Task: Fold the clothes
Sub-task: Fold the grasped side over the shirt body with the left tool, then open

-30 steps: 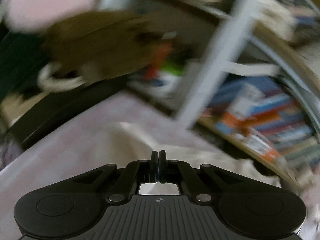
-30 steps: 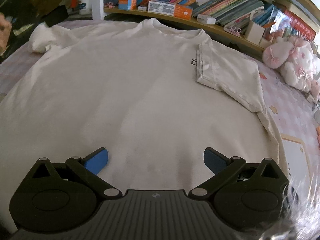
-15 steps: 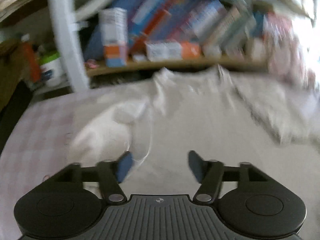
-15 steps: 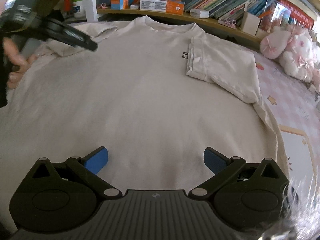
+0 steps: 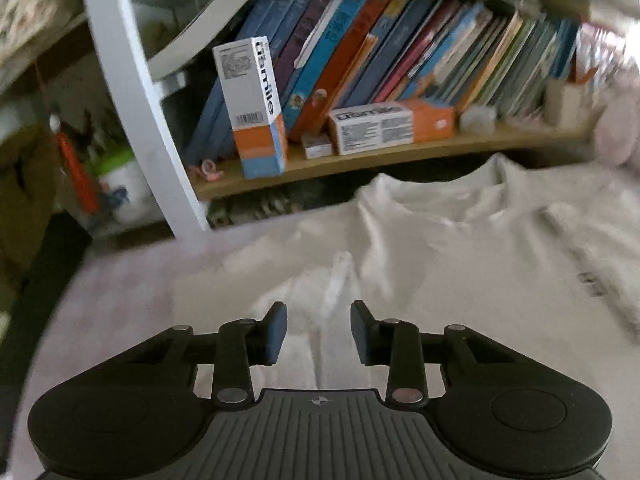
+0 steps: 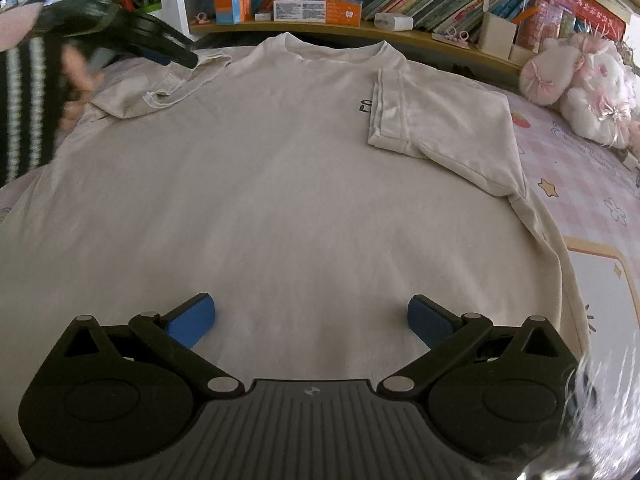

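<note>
Now your left gripper (image 5: 319,327), clamped shut a second ago, stands part open, empty, over rumpled sleeve (image 6: 160,92) at upper left. Right gripper (image 6: 311,318) wide open, empty, above T-shirt (image 6: 280,184) flat on bed (image 6: 592,184). Sleeve fold likely next.

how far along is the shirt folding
Done: one sleeve is folded onto the t-shirt. In hand: the open left hand-held gripper is over the other sleeve, which looks rumpled. Left: body folds; the right hand-held gripper hovers open near the hem.
</note>
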The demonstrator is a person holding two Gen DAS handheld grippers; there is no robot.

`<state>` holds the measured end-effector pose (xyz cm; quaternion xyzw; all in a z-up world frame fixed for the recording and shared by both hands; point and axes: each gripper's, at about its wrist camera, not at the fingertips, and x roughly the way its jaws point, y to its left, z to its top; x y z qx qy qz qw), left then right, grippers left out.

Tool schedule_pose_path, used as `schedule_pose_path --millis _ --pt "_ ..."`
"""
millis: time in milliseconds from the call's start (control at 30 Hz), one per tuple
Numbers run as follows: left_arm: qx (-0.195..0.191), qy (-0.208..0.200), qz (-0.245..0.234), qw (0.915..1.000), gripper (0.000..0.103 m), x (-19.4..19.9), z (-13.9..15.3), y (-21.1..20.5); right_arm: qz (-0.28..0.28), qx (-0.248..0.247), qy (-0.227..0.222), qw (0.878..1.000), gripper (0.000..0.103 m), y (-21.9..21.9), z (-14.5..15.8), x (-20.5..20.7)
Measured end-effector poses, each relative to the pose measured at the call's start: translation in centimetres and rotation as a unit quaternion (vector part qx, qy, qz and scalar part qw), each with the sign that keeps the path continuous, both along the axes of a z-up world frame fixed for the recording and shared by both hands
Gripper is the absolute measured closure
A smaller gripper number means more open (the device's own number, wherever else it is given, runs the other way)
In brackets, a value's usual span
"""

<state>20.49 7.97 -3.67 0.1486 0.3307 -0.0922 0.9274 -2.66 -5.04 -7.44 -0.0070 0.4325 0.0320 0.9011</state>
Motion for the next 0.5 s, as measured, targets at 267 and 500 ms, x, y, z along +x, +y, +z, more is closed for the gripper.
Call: schedule_pose_path --millis 267,500 --pt "-0.027 0.018 0.002 0.9995 0.103 2.1 0.8 -0.6 0.003 0.000 -0.005 1.000 0.000 -0.3 -0.1 -0.3" --pt "-0.236 0.139 0.011 0.9617 0.083 3.1 0.2 5.1 0.000 -0.001 -0.002 1.000 0.000 -0.4 0.0 0.0"
